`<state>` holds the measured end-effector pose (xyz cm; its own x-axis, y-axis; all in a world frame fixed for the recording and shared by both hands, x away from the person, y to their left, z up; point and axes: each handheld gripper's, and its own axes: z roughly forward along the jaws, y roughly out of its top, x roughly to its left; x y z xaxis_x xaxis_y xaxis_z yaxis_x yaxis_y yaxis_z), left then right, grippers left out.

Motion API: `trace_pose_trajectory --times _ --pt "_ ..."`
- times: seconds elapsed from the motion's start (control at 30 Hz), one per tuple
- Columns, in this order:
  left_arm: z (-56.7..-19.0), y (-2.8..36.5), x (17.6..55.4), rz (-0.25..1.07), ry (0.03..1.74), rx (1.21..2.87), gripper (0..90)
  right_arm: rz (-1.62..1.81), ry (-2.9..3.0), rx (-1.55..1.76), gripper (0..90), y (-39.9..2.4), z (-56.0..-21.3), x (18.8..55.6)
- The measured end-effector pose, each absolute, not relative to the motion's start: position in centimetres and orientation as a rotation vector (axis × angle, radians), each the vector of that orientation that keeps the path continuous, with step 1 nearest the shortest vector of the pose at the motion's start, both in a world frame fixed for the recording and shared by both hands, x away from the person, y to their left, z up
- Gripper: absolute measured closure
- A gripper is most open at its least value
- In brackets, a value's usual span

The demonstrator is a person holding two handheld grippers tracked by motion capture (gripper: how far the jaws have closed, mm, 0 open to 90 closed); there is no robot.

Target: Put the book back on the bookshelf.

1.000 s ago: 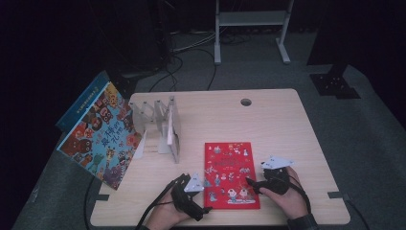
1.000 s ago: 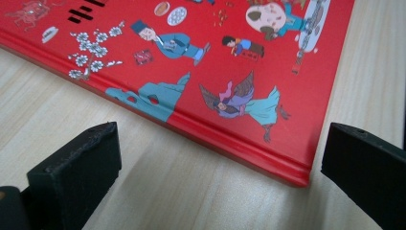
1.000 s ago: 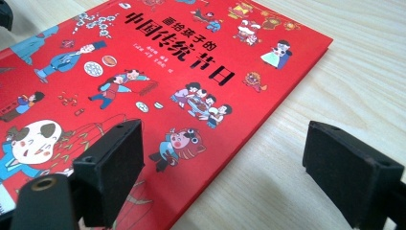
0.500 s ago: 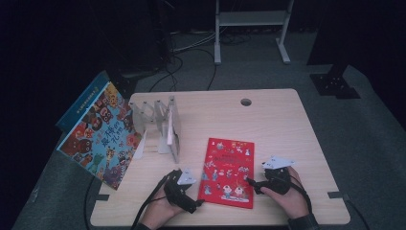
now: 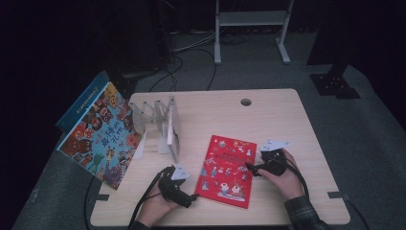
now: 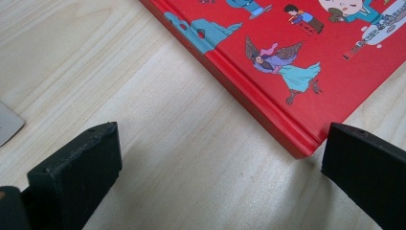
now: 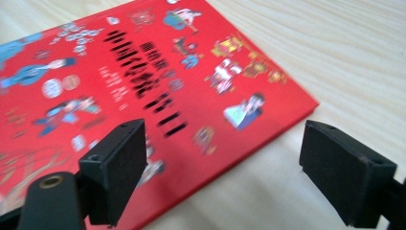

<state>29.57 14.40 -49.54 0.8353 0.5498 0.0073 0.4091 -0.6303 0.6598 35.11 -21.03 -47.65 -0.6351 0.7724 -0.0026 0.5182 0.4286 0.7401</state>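
red book: turned more, far end tipped right | L gripper: jaws wide, near corner | R gripper: jaws closing, gap open, over right edge

Red book flat near front edge of surface: black Chinese title line across cover, blurred in right gripper view, characters not legible; small dark caption near cover corner in left gripper view, too small to read. Blue picture book leaning off left edge of surface: large white Chinese characters on cover, not readable with certainty.
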Motion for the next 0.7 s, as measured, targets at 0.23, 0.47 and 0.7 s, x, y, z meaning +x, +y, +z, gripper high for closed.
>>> trace_pose_trajectory --times 0.23,0.47,0.7 --pt "-49.6 14.2 29.5 0.278 0.681 2.341 0.0 1.033 2.406 1.053 15.9 -20.4 -47.2 38.2" --pt "-49.6 14.1 29.5 0.274 0.677 2.343 0.0 1.027 2.429 1.046 18.9 -19.9 -47.4 41.1" --pt "-49.6 14.1 29.6 0.271 0.674 2.345 0.0 1.008 2.475 1.058 19.9 -19.4 -47.8 43.3"
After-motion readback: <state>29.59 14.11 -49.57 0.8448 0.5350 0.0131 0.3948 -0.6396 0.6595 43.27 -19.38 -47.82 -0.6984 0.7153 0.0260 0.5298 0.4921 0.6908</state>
